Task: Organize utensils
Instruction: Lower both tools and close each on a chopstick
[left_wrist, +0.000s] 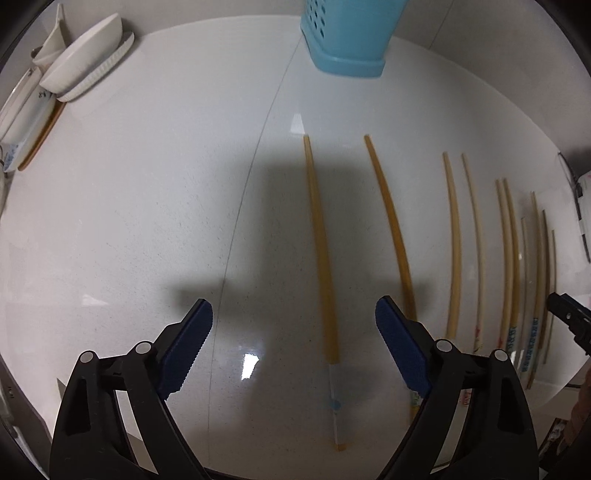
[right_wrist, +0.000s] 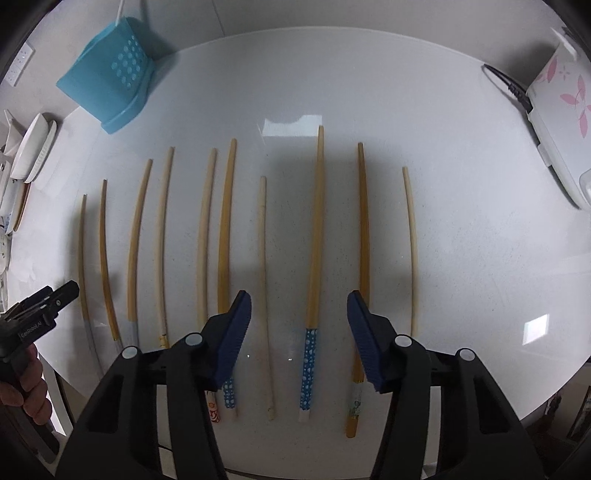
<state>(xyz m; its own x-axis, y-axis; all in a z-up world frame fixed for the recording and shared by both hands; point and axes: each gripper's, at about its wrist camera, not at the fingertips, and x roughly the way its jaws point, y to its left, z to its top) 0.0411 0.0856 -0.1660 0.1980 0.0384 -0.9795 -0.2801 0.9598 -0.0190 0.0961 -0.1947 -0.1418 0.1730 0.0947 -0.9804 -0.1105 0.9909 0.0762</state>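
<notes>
Dishes, white ceramic, stacked (left_wrist: 88, 62) at far L edge of white speckled countertop (left_wrist: 147, 221), well apart from the rest. Blue perforated plastic utensil holder (left_wrist: 347, 37) upright at back of counter, beyond the chopstick tips; nothing visible inside from L wrist view.

L gripper (left_wrist: 293, 321): jaws wide, nothing between pads, hovering over counter. One tan wooden chopstick w/ pale blue-dotted handle end (left_wrist: 321, 258) lies flat betw. its fingers; next stick lies partly under R finger.

Row of wooden chopsticks (right_wrist: 207, 236) lies flat, roughly parallel, handles toward cameras, ten countable in R wrist view.

R gripper (right_wrist: 299, 317): jaws wide, holding nothing. Chopstick w/ blue white-dotted handle (right_wrist: 314, 258) lies betw. its fingers, not touched.

White appliance w/ pink flower print (right_wrist: 557, 122) at far R, black cable attached.
</notes>
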